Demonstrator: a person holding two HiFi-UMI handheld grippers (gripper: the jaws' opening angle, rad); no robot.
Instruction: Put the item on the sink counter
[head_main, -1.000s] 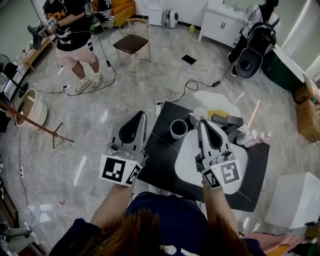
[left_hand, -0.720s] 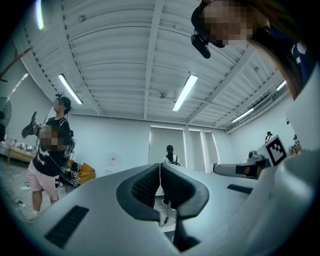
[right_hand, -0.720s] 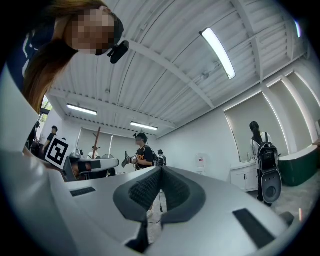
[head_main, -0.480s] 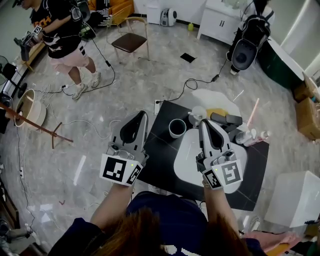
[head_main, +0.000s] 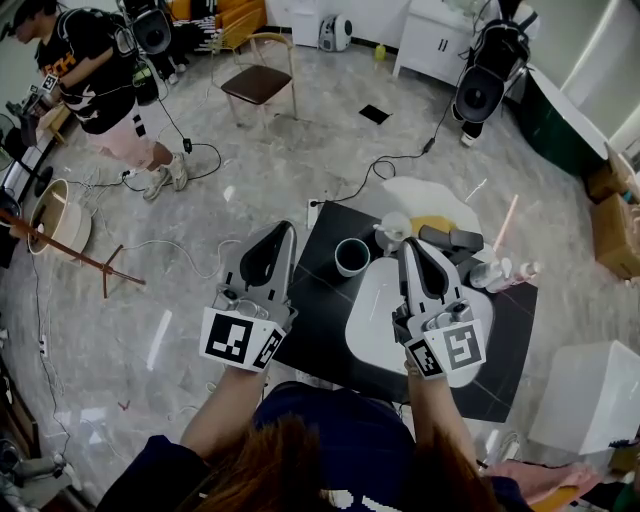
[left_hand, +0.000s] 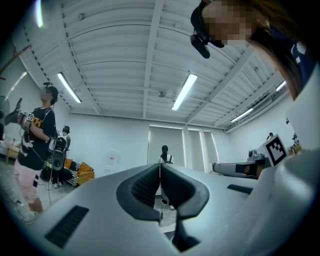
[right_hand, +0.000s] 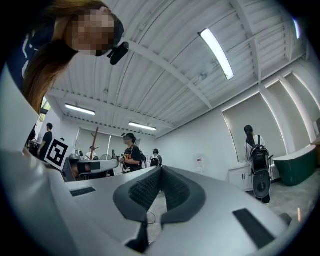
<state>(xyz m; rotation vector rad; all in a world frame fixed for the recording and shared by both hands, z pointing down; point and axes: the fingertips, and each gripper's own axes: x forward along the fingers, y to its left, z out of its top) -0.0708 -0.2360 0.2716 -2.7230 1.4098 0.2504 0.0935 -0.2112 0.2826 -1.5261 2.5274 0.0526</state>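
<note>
At the counter's (head_main: 318, 312) near side: left gripper (head_main: 283, 229) and right gripper (head_main: 407, 243), jaws closed, empty. Beneath the right one, white basin (head_main: 375, 325); cup (head_main: 352, 256) just beyond it, on the counter; bottles (head_main: 500, 272) at right. Farther off: cable (head_main: 390, 170), chair (head_main: 260, 85), person (head_main: 100, 70).

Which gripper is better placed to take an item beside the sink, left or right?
Probably the right gripper: it hangs over the white sink, close to the cup and the bottles. The left gripper is at the counter's left edge, farther away. Both are shut and empty.
</note>
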